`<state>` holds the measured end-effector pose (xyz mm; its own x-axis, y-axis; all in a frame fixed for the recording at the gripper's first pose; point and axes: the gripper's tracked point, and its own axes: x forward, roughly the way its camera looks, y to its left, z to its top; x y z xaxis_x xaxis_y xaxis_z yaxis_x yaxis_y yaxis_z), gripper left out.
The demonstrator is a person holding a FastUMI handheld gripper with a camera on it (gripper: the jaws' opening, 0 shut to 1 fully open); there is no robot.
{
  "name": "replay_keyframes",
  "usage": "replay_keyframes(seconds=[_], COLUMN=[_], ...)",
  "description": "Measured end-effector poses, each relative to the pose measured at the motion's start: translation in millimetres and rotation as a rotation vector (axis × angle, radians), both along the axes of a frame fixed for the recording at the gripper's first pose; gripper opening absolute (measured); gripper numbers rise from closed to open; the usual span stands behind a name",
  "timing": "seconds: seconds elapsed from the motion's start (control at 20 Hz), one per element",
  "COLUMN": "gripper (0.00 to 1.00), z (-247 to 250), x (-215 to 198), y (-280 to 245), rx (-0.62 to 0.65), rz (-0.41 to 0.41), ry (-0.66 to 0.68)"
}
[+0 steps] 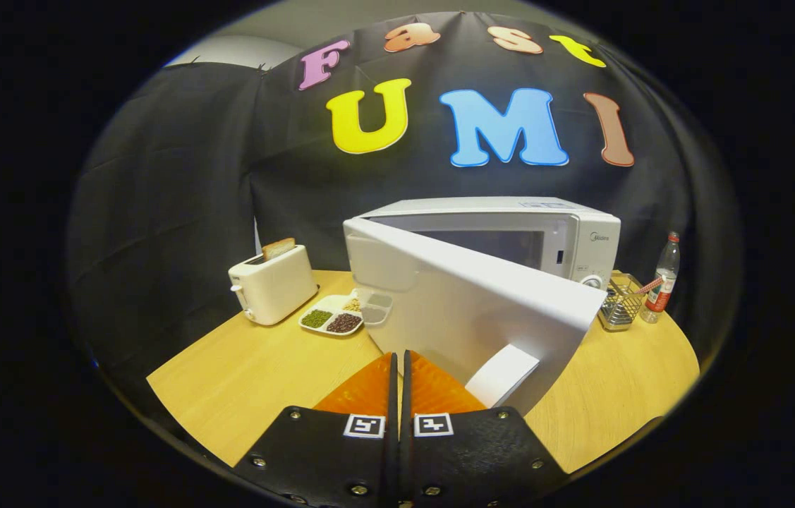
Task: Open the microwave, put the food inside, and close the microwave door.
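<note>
While your gripper (398,356) holds its fingers pressed together on nothing, the white microwave (510,236) stands far on the wooden table (242,374), its door (468,310) swung open just ahead; the divided food tray (334,317) lies left.

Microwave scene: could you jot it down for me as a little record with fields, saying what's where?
microwave: white, at the table's back, door swung open toward the gripper
gripper: fingers closed together, nothing between them, just in front of the door
food tray: divided, holding beans and grains, between toaster and door
toaster: cream, a bread slice sticking up
wire basket: right of the microwave
bottle: beside the basket
table: round, wooden
</note>
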<state>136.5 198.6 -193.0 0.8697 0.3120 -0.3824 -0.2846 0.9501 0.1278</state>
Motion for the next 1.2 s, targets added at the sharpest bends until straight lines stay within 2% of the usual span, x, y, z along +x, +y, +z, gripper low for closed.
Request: replay_keyframes(seconds=[0.5, 1.2], gripper=[0.01, 0.01], z=[-5, -13], x=[51, 137], y=[-50, -84], rx=[-0.006, -0.007], rz=[-0.113, -0.199], ry=[-0.002, -0.009])
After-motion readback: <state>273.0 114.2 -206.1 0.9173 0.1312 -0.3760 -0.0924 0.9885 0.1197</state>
